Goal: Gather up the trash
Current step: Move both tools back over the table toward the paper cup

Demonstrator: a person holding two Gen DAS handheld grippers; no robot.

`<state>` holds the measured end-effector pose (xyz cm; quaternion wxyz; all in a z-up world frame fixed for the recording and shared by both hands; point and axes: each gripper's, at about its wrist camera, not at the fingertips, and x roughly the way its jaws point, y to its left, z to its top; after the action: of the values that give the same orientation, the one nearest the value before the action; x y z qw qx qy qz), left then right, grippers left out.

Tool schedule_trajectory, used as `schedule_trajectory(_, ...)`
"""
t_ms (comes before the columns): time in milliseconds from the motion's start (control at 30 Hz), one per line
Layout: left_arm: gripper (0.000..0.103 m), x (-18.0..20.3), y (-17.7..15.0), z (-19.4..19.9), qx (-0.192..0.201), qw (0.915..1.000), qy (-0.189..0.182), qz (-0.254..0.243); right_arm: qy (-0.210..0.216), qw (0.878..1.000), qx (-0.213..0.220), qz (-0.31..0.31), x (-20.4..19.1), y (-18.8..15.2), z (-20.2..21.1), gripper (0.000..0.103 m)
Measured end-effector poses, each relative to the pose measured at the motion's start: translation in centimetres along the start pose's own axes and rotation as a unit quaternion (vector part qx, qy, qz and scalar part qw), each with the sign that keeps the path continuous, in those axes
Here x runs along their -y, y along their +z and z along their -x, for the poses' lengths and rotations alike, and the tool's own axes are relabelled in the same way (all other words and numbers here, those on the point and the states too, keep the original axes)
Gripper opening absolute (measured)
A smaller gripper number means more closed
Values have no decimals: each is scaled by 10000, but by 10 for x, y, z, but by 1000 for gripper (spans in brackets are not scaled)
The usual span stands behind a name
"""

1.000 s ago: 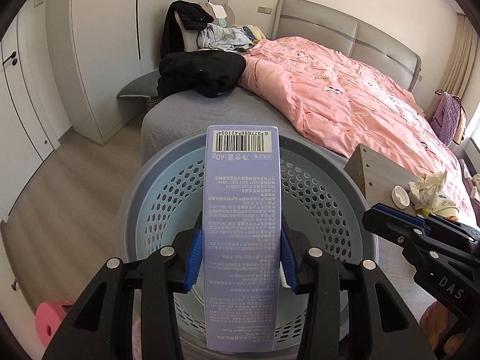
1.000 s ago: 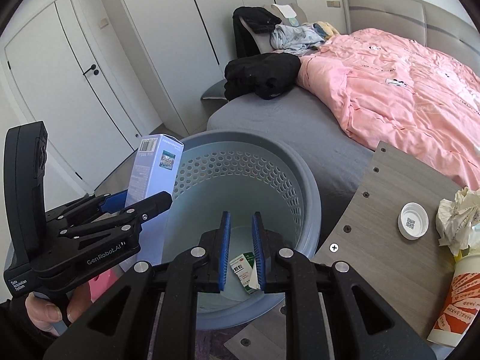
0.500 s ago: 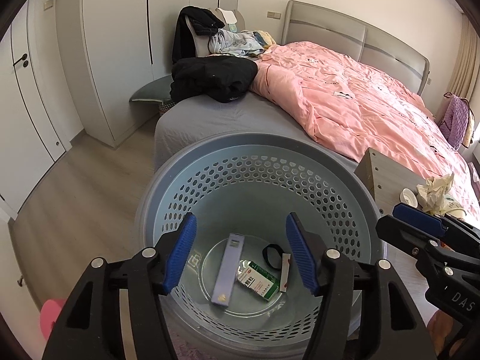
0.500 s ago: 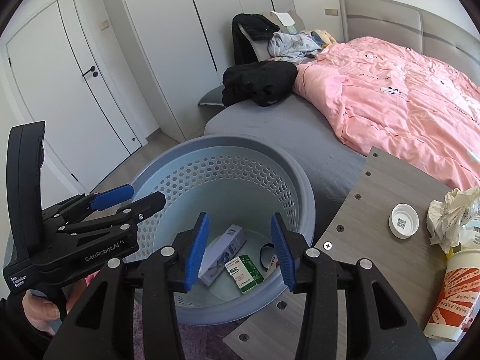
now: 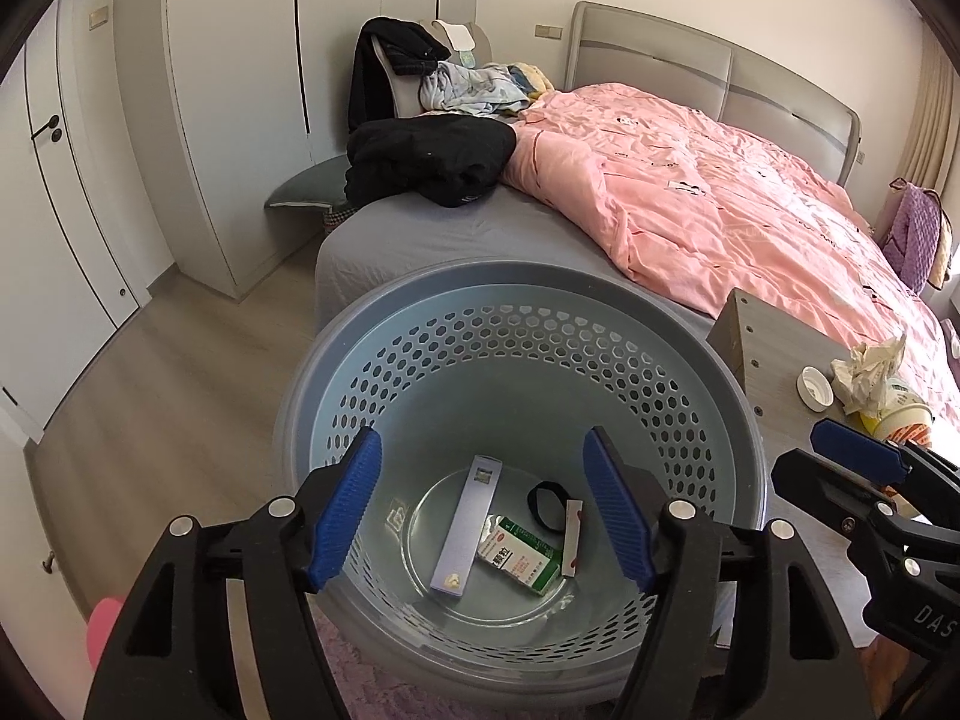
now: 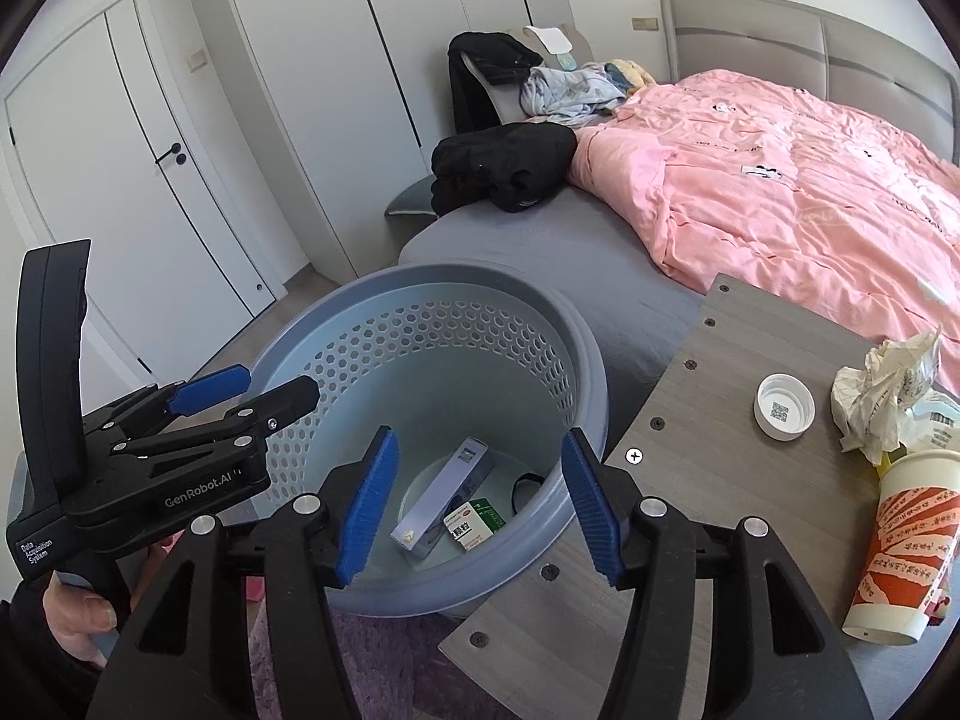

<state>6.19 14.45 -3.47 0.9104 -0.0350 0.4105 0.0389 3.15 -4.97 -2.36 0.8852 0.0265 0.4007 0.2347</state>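
Observation:
A grey-blue perforated basket stands on the floor below both grippers. On its bottom lie a long lavender box, a small green-and-white box, a black hair band and a thin white strip. My left gripper hangs over the basket, jaws opening, nothing between them. My right gripper is over the basket's right rim, jaws also opening and empty. Crumpled paper, a white cap and a paper cup sit on the side table.
The bed with a pink duvet and black clothes is just behind the basket. White wardrobe doors line the far wall. A purple rug lies under the basket, and wooden floor spreads to the left.
The left gripper let go of the lavender box, which dropped into the basket and now lies on its bottom. Both grippers went from shut to wide apart.

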Motion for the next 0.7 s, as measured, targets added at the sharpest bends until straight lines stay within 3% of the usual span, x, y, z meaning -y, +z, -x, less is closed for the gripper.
schedule_trajectory(367, 70, 27, -2, 12, 75, 9996, -207, -203, -397, 9982, 227, -388, 32, -17, 44, 75)
schedule_trajectory(700, 70, 92, -9, 19, 0, 9951, -733, -662, -1091, 9883, 553, -907, 88, -42, 105, 83)
